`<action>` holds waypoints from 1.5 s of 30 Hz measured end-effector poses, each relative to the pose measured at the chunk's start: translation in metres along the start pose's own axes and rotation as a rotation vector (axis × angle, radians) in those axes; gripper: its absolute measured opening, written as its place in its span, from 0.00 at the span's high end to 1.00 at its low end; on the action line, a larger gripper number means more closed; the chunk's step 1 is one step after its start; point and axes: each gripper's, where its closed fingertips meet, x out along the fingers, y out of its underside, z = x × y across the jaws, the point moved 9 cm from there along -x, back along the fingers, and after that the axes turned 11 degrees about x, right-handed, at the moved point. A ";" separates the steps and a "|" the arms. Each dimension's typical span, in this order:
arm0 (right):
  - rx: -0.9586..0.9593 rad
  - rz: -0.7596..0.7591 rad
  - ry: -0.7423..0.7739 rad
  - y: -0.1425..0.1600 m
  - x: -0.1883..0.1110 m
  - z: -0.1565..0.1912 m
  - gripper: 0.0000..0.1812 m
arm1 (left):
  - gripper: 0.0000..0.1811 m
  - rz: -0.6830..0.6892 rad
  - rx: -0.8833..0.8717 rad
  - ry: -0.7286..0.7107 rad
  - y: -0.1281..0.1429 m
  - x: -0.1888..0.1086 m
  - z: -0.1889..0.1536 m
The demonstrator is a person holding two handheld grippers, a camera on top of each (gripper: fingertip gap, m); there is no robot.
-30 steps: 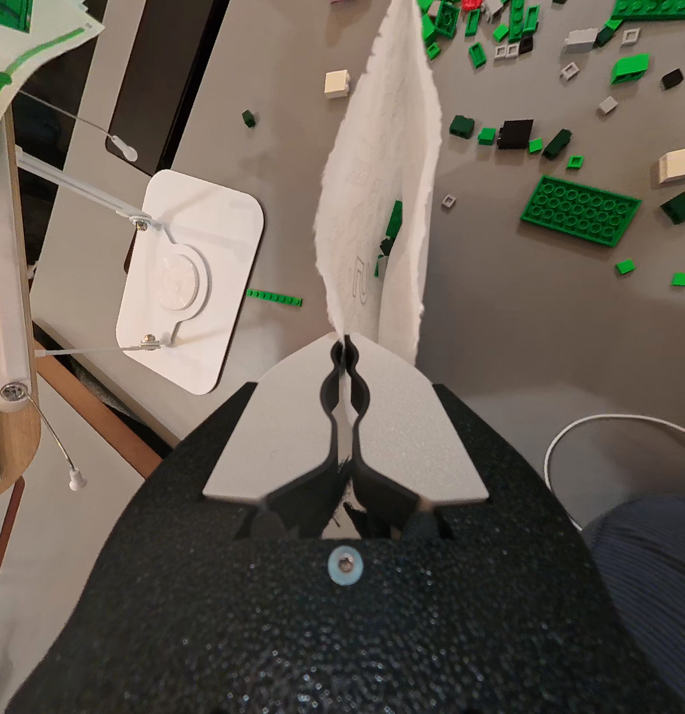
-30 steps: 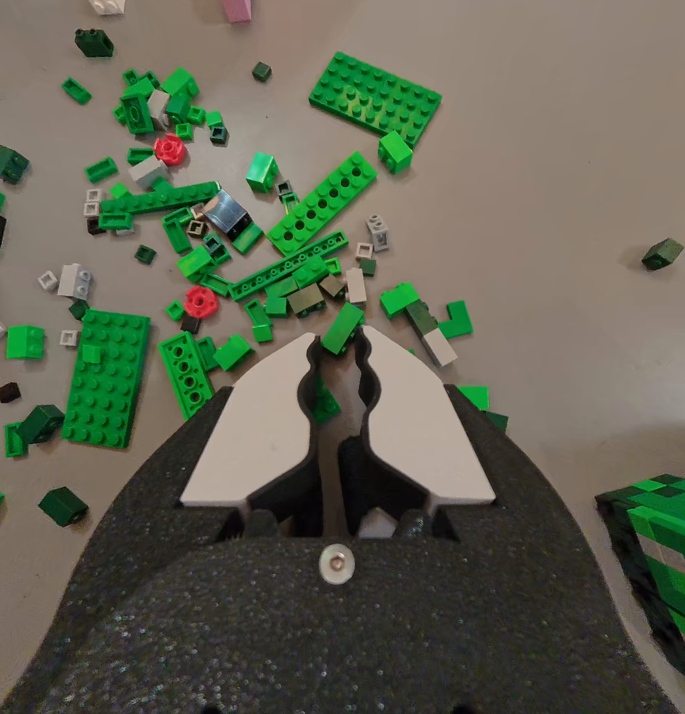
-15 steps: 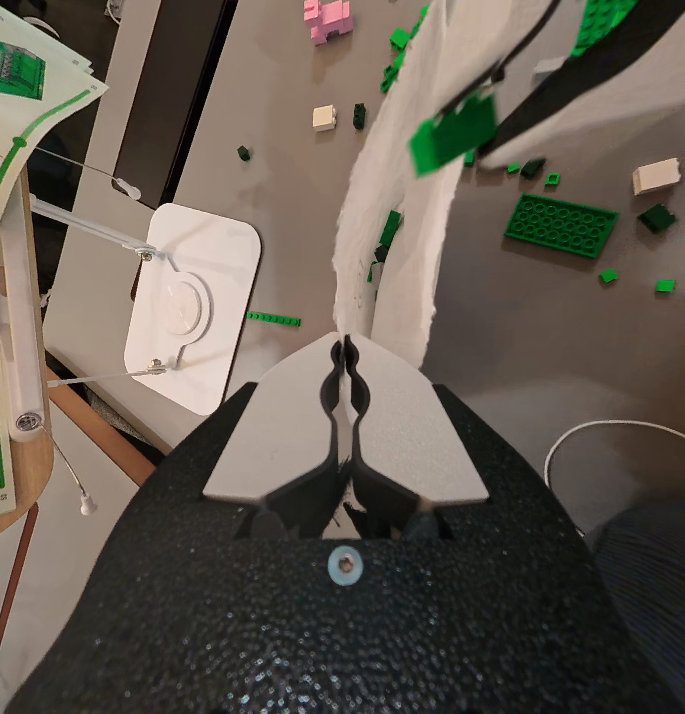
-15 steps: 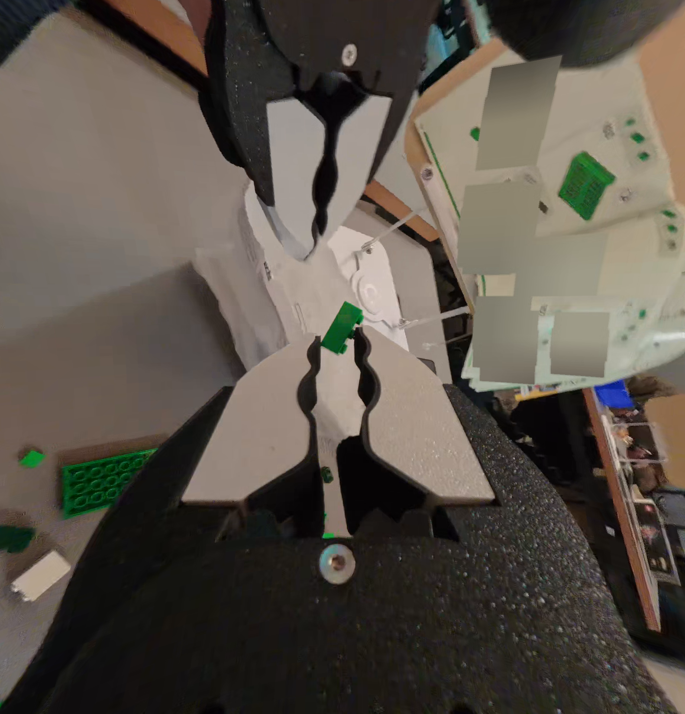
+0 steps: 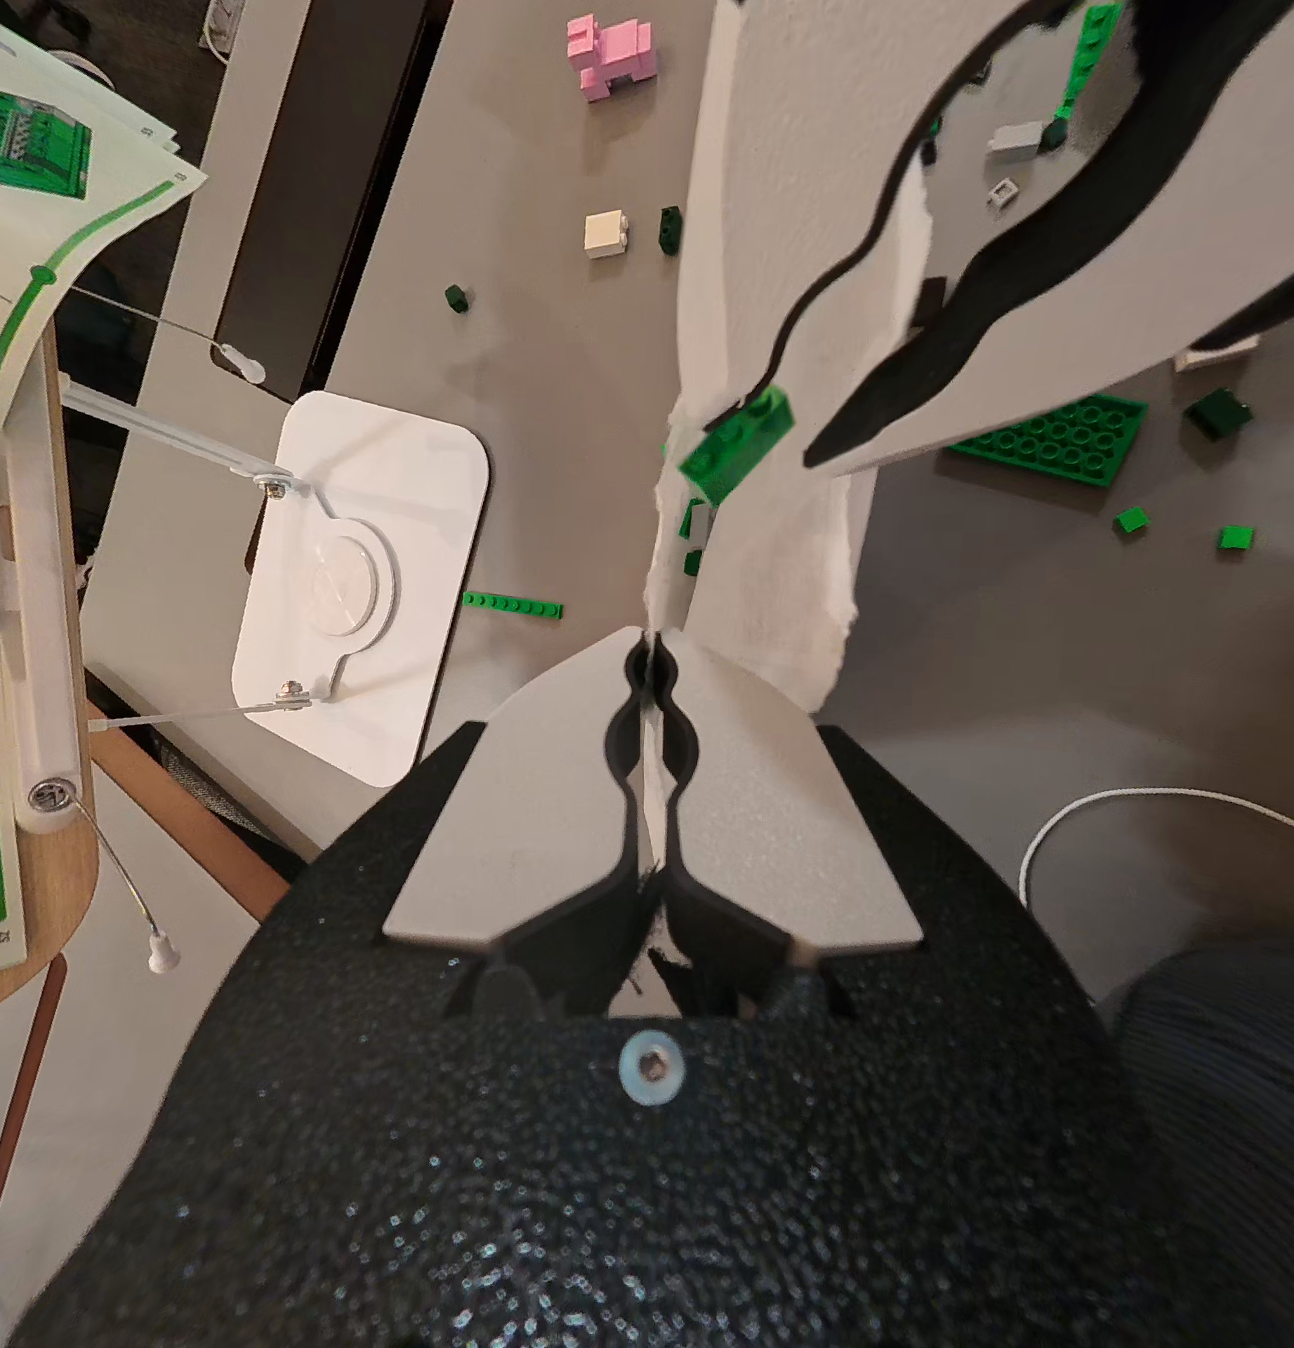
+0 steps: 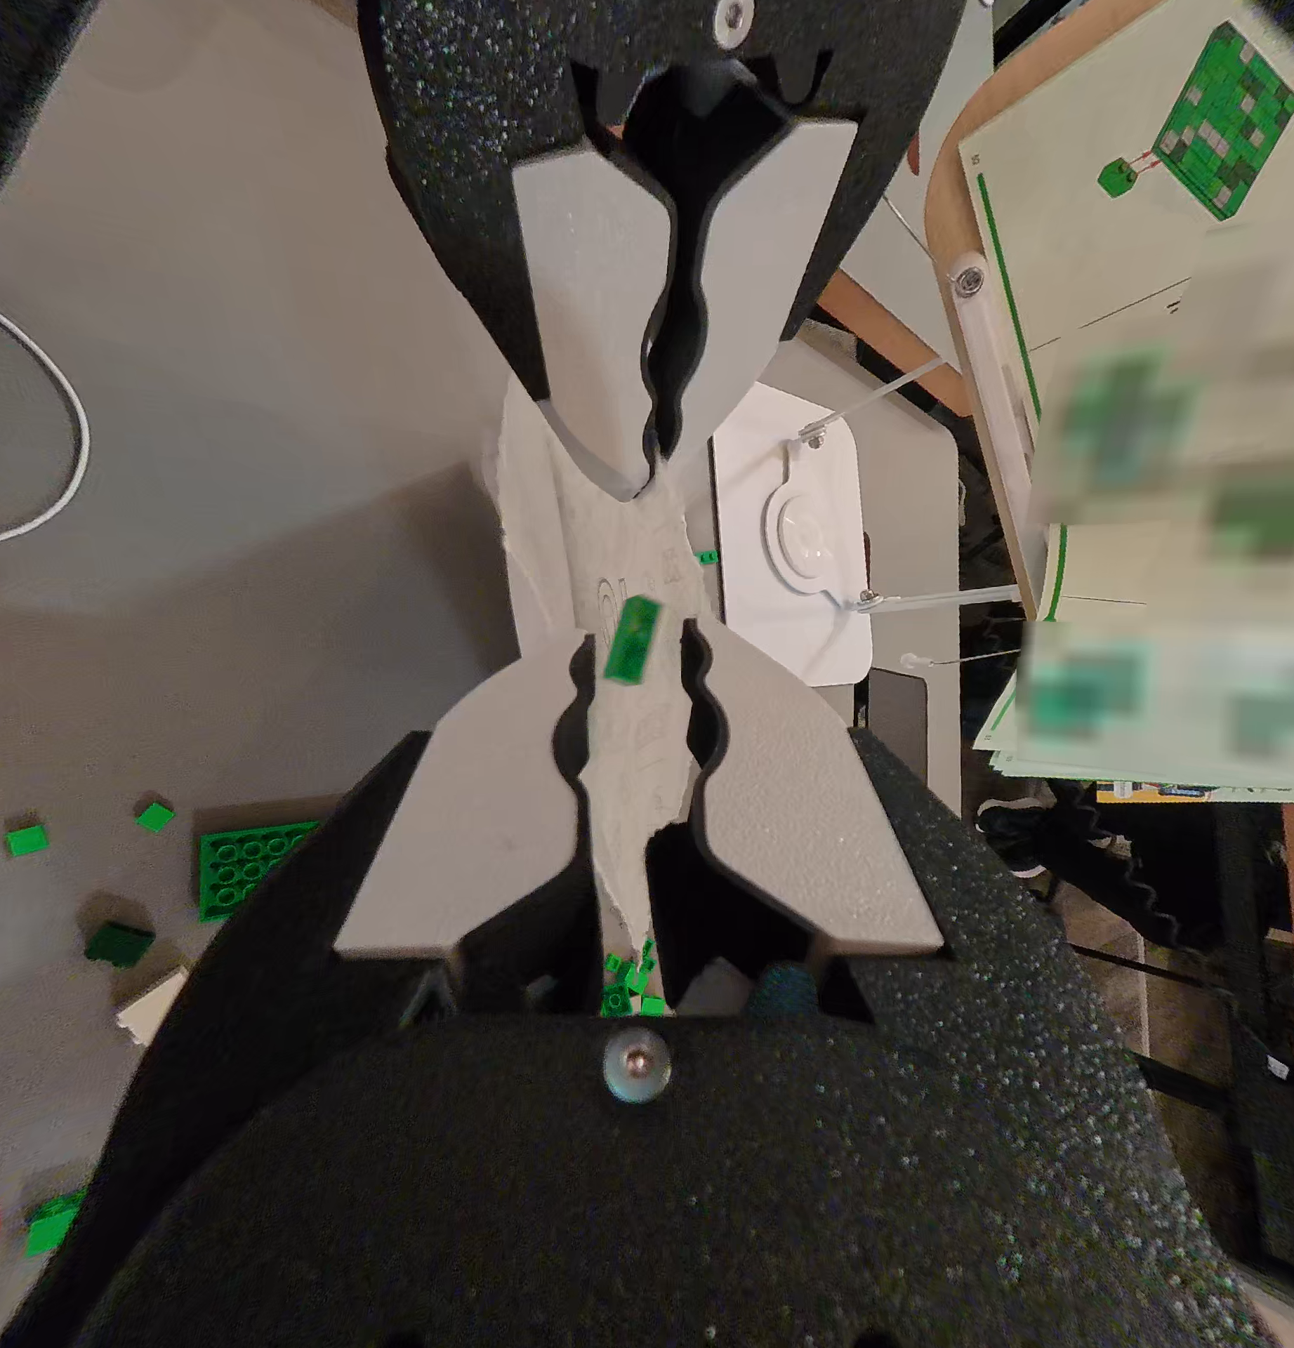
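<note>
Grey tabletop [image 5: 593, 408] under both tools, loose green bricks scattered beyond. Left gripper [image 5: 652, 642]: jaws clenched on edge of white paper bag [image 5: 768, 583], which rises just ahead of its tips; right gripper [image 6: 636, 642]: jaws parted, w/ a green brick [image 6: 631, 640] between the tips, touching neither as far as visible, just over the bag mouth; farther off, white stand base [image 5: 359, 583] and instruction booklet [image 6: 1140, 306]. Risk: brick looks unsupported and tilted, so it may clip the bag lip and fall outside; thin paper could tear or slip from the pinch.
</note>
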 end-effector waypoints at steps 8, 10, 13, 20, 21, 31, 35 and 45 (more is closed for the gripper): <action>0.044 -0.051 0.041 0.004 -0.017 -0.002 0.87 | 1.00 0.007 -0.006 0.005 0.001 0.002 0.001; 0.107 -0.091 0.085 0.016 -0.038 -0.005 0.87 | 1.00 0.016 -0.010 0.010 0.002 0.003 0.001; 0.269 -0.123 0.151 0.055 -0.074 -0.009 0.87 | 1.00 0.018 -0.016 0.016 0.003 0.004 0.001; 0.620 0.018 0.165 0.187 -0.106 0.015 0.88 | 1.00 0.006 -0.020 0.016 0.004 0.004 0.002; 0.653 0.028 0.149 0.200 -0.104 0.022 0.88 | 1.00 0.006 -0.021 0.017 0.004 0.004 0.003; 0.672 -0.004 -0.091 0.223 -0.069 0.058 0.82 | 1.00 0.020 -0.014 0.021 0.002 0.007 0.002; 0.658 0.127 -0.224 0.212 -0.034 0.060 0.83 | 1.00 0.034 -0.007 0.025 0.000 0.009 0.001; 0.554 0.067 -0.230 0.174 -0.025 0.042 1.00 | 1.00 0.022 -0.007 0.031 0.001 0.007 0.001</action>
